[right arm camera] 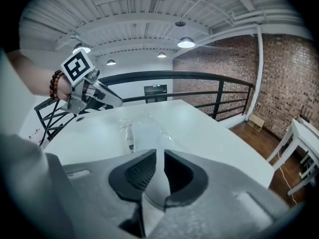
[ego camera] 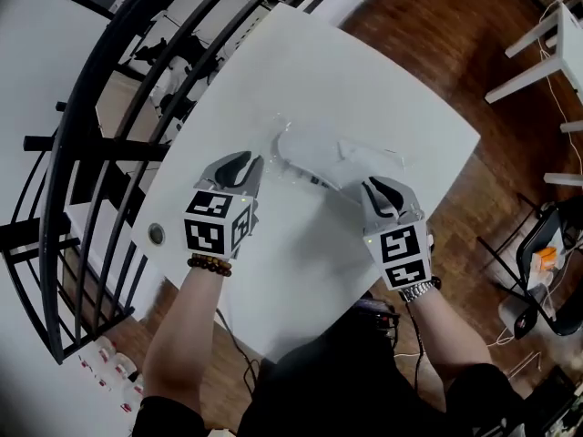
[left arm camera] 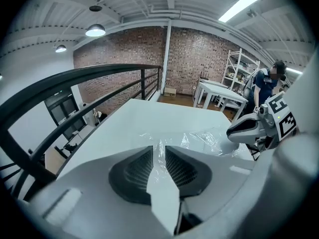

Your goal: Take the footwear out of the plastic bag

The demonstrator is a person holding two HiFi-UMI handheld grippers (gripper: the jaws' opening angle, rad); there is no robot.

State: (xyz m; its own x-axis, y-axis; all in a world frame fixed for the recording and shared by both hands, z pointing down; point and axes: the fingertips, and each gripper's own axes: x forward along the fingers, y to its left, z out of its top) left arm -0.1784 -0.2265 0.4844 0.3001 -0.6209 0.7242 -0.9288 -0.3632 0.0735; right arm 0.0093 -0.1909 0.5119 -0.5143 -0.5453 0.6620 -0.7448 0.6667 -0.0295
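Observation:
A clear plastic bag lies on the white table, with pale white footwear inside it. My left gripper sits at the bag's left end. Its jaws stand a narrow gap apart, with a fold of the film running between them and not pressed. My right gripper is at the bag's near right side, also slightly open, with only white surface in its gap. In the right gripper view the bag stretches toward the left gripper.
A black metal railing curves along the table's left edge. A round grommet sits in the table's near left corner. White tables and a chair stand on the wood floor to the right. A person stands far back.

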